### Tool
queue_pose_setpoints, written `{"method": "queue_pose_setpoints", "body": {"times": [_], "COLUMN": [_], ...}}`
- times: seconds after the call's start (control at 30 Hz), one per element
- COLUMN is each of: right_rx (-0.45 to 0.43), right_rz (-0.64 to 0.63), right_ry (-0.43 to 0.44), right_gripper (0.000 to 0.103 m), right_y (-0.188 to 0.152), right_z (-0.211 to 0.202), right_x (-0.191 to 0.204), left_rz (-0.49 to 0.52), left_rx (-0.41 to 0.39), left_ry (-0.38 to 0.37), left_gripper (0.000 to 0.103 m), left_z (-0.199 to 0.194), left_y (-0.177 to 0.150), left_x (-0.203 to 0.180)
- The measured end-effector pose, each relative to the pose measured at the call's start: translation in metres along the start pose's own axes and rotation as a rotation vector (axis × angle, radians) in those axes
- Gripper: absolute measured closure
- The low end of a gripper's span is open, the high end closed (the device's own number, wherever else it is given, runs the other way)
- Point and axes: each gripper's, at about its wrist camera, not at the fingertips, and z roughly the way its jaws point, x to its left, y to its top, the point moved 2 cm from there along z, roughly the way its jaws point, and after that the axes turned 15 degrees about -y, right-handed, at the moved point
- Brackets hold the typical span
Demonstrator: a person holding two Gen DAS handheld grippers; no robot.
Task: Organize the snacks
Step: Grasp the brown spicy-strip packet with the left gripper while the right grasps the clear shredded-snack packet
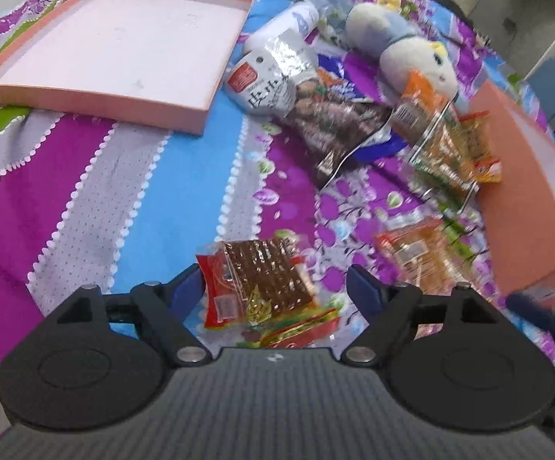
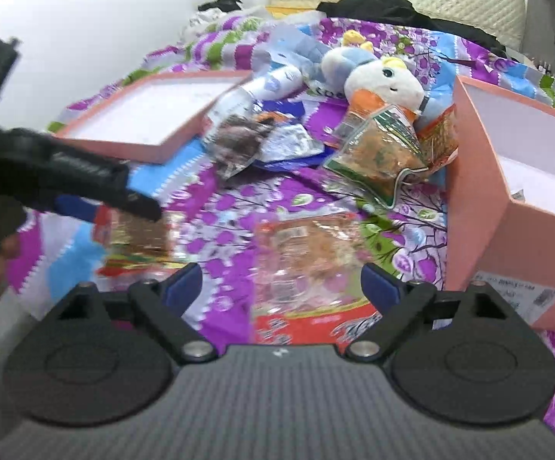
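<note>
left gripper (image 1: 275,287) open over red-brown snack packet (image 1: 262,280) | right gripper (image 2: 281,287) open over clear orange packet (image 2: 308,257)

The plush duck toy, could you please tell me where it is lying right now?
The plush duck toy lies on the bedspread at the far side, right of the shallow pink lid, behind the snack packets.
</note>
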Motion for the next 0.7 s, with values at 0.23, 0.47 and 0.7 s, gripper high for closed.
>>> {"method": "queue_pose_setpoints", "body": {"times": [0.23,0.47,0.7], "right_rx": [0.029,0.064,0.098], "right_rz": [-0.051,-0.035,-0.062], "right_ry": [-0.018,-0.015,0.014], "right_gripper": [0.012,0.012,0.010], "right_y": [0.008,0.010,0.004], "right_z": [0.042,0.069,0.079], "right_x": [-0.004,-0.013,-0.004], "left_rz": [0.026,0.106,0.170], "left_rx": [0.038,0.087,0.117], "left_ry": [0.050,0.074,0.072], "left_gripper": [0.019,0.019,0.019], "left_z": [0.013,0.025,0.032], "left_y": [-0.005,-0.004,-0.005], "left_x": [0.004,0.005,0.003]}}
